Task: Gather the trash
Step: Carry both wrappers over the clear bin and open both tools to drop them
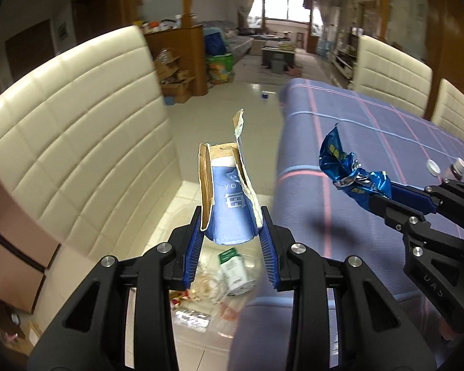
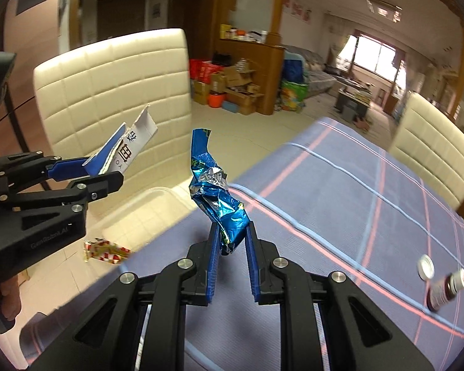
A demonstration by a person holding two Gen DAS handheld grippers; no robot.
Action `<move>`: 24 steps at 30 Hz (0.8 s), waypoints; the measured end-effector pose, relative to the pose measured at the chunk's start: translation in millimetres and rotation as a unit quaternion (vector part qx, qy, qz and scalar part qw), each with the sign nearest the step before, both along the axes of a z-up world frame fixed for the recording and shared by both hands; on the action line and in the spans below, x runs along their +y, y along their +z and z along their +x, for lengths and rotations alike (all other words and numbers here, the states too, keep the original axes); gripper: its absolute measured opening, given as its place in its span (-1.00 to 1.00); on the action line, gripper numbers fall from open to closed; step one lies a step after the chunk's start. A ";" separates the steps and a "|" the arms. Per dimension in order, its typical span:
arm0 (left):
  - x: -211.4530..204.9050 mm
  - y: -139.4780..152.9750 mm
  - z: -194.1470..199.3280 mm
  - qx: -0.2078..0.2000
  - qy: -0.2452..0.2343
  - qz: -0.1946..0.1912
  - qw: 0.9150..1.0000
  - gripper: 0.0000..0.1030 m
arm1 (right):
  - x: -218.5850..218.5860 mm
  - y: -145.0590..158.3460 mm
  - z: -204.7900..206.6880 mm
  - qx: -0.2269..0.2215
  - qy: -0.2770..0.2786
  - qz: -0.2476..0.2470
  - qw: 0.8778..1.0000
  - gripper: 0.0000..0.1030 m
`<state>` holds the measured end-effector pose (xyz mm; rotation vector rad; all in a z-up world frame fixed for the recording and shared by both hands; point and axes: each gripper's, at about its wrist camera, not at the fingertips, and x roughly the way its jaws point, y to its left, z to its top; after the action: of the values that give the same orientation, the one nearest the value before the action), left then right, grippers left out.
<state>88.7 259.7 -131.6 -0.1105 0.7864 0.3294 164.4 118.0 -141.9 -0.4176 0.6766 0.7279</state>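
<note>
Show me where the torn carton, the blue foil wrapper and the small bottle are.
torn carton (image 1: 230,216), left wrist view, blue printed face
blue foil wrapper (image 2: 222,204), right wrist view, crumpled middle
small bottle (image 2: 445,290), right wrist view, dark body

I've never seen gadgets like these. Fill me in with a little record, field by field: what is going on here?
Left gripper: clamped on a torn blue carton
Right gripper: clamped on a crumpled blue foil wrapper
Table: blue plaid cloth, with a small bottle lying beside its loose cap
Floor: clear bag of trash below the left gripper
Seating: cream chair
</note>
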 end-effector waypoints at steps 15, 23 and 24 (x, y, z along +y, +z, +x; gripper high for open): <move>38.3 -17.5 -11.6 0.004 0.049 -0.006 0.999 -0.17 | 49.3 -9.1 -8.2 0.003 0.044 -0.008 0.999 -0.67; 44.4 -23.3 -6.2 -0.001 0.052 -0.003 0.999 0.69 | 50.6 -20.0 -1.0 0.013 0.043 -0.016 0.999 -0.67; 44.9 -24.2 -5.5 0.001 0.052 -0.004 0.999 0.69 | 51.5 -20.9 -1.0 0.013 0.043 -0.018 0.999 -0.67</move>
<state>83.2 304.5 -155.8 -0.1588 0.7846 0.4243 163.4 169.5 -162.8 -0.4725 0.7000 0.8043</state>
